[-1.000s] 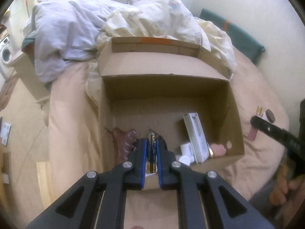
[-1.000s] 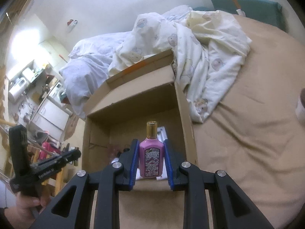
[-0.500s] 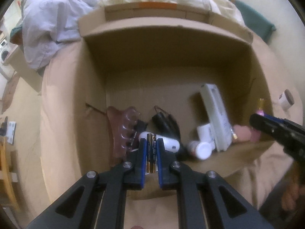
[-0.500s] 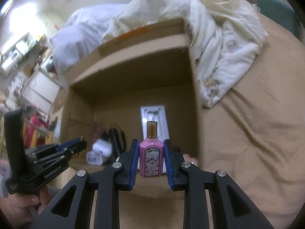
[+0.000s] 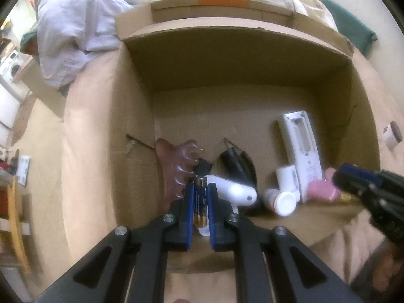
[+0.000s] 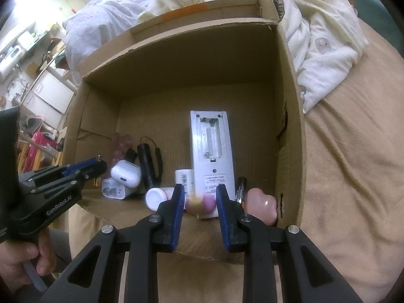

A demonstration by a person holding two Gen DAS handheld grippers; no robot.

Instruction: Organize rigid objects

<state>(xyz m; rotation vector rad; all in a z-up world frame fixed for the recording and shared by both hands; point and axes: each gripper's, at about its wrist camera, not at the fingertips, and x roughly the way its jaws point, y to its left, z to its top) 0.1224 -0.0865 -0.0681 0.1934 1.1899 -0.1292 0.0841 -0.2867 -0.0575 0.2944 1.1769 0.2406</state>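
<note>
An open cardboard box point(image 5: 234, 65) stands on the bed. My left gripper point(image 5: 200, 188) is shut on two batteries point(image 5: 200, 204) and holds them over the box's near left part. My right gripper point(image 6: 199, 197) is open over the near right part; a blurred pink perfume bottle point(image 6: 200, 203) sits between and below its fingers, apart from the pads. The left gripper also shows in the right wrist view point(image 6: 98, 166), and the right gripper in the left wrist view point(image 5: 343, 176).
Inside the box lie a white remote point(image 6: 210, 156), a black flashlight point(image 6: 146, 161), a white earbud case point(image 6: 126, 174), small white bottles point(image 5: 284, 197), a brown claw clip point(image 5: 176, 164), a pink heart-shaped thing point(image 6: 261, 204) and a loose battery point(image 6: 240, 186). Crumpled bedding point(image 6: 323, 35) lies behind. A small jar point(image 5: 391, 136) sits on the bed.
Both grippers have moved forward and down over the box. My right gripper has opened and let go of the pink perfume bottle, which now drops blurred into the box.
</note>
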